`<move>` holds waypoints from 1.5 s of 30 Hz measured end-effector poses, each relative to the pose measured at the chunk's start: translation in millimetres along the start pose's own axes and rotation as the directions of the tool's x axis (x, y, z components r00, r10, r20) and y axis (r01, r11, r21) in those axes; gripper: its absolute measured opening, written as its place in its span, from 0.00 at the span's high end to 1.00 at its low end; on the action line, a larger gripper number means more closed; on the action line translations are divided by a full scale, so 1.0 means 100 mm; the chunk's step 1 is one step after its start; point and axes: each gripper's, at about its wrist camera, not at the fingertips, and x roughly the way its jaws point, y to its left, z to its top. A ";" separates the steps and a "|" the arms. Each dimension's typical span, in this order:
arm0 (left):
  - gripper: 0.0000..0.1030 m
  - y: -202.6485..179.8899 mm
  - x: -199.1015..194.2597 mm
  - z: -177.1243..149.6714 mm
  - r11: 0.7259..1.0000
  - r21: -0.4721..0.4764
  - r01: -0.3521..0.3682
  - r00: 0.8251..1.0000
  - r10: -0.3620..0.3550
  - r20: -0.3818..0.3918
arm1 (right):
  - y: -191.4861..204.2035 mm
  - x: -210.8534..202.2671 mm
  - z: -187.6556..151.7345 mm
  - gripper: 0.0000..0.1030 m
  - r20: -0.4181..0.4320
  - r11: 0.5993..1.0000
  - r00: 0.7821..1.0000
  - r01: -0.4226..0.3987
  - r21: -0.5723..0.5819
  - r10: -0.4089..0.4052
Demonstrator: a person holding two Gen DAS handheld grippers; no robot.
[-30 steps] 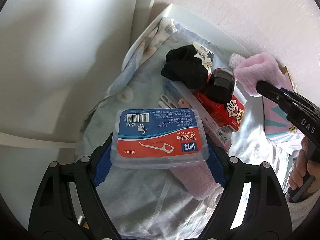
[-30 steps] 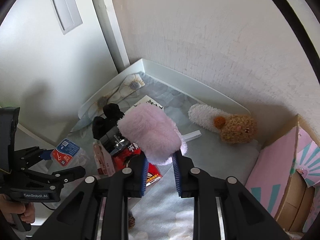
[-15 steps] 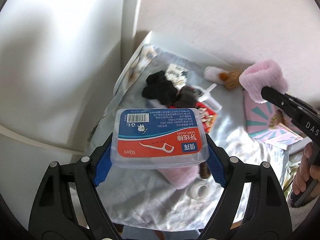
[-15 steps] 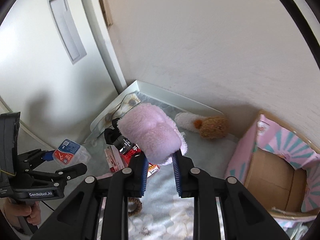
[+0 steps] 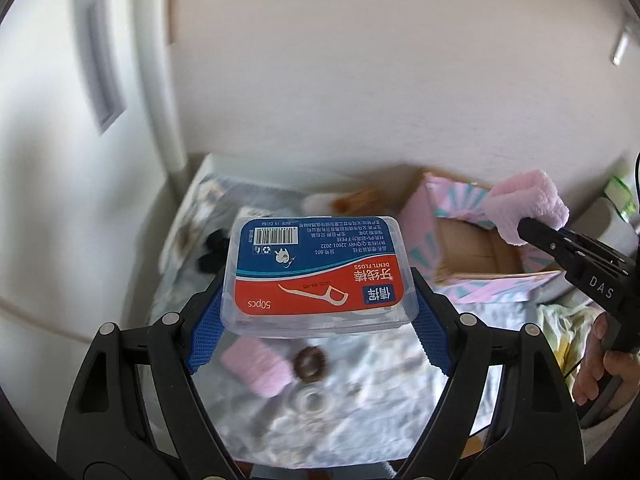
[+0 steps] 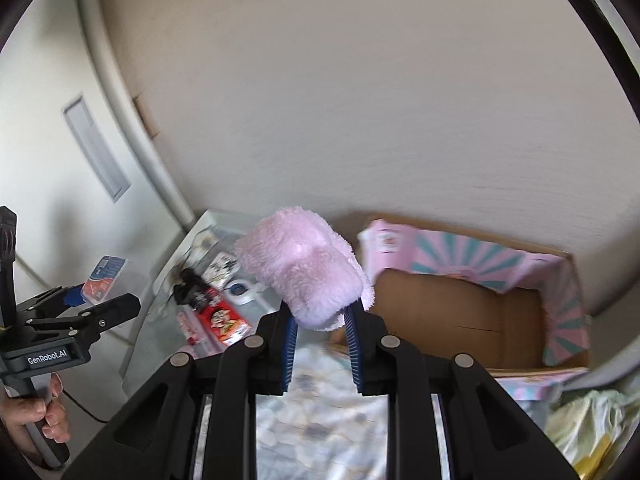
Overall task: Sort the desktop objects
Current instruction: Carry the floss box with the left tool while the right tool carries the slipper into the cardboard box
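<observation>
My left gripper [image 5: 318, 300] is shut on a clear dental floss box [image 5: 320, 272] with a blue and red label, held high above the cloth-covered table. In the right wrist view the same box [image 6: 102, 280] shows small at the left, in the left gripper [image 6: 104, 302]. My right gripper [image 6: 320, 312] is shut on a fluffy pink sock [image 6: 304, 268], lifted close to the open pink cardboard box [image 6: 460, 312]. From the left wrist view the pink sock [image 5: 528, 208] hangs over that cardboard box [image 5: 476, 248].
On the flowered cloth [image 5: 360, 420] lie a second pink sock [image 5: 256, 364], a brown hair tie [image 5: 310, 364] and a tape roll [image 5: 310, 402]. Black socks [image 6: 188, 288], a red carton [image 6: 222, 318] and a plush toy [image 5: 344, 200] sit near the wall. A hand [image 6: 44, 412] grips the left handle.
Both grippers have risen and swung right with their loads. The table looks smaller and the pink cardboard box has come fully into view. Both grips are unchanged.
</observation>
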 end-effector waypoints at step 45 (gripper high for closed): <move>0.22 -2.07 1.53 0.07 0.972 0.203 0.117 0.984 -0.086 -0.158 | -1.82 0.35 -0.42 0.79 -0.192 0.979 0.973 0.157 0.132 -0.130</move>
